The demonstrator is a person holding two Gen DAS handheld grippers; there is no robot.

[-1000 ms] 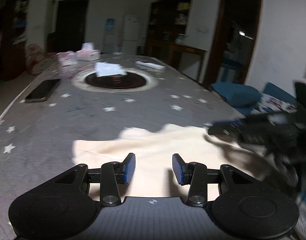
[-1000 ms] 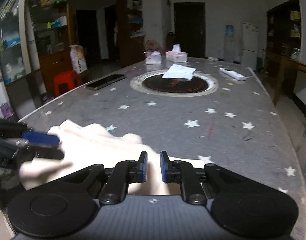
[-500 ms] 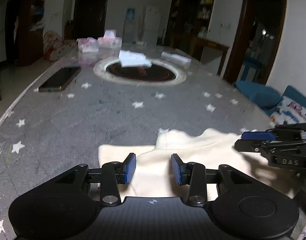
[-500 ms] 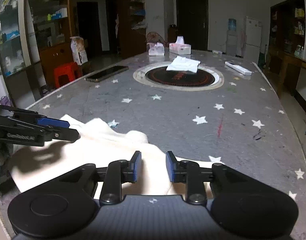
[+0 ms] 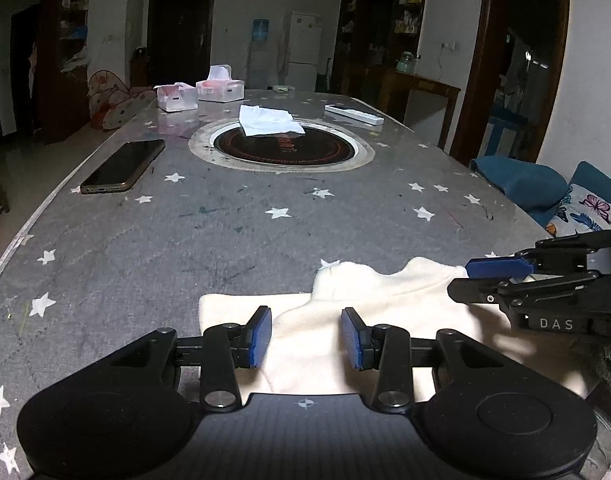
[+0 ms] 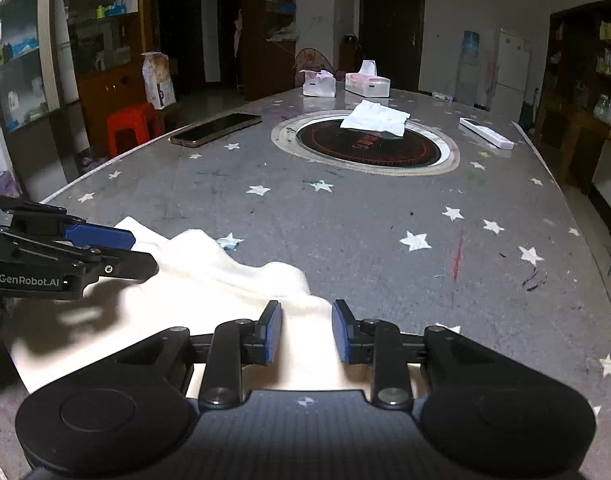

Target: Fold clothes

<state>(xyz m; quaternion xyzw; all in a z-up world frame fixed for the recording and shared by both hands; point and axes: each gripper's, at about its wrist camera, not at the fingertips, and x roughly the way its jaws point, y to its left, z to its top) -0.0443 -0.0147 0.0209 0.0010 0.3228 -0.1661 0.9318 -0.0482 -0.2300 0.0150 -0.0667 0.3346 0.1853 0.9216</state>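
A cream garment (image 5: 369, 320) lies rumpled and partly folded at the near edge of the bench (image 5: 233, 240), whose grey cover is dotted with white stars. The left hand-held gripper (image 5: 306, 338) hovers over the garment's left part with its blue pads set apart and nothing pinched between them; cloth shows in the gap beneath. The right hand-held gripper (image 6: 306, 331) sits over the garment's right part, and its jaws have just been opening, so the pads now stand a little apart with cloth visible below but not clamped. In the left wrist view the right hand-held gripper reaches in from the right edge above the cloth; in the right wrist view the left one reaches in from the left. Farther back on the bench a dark round inset plate (image 5: 281, 148) carries a folded white cloth (image 5: 267, 120). A phone (image 5: 123, 166) lies to the left of it, a white remote (image 5: 353, 115) to the right, and two tissue boxes (image 5: 201, 92) stand at the far end.
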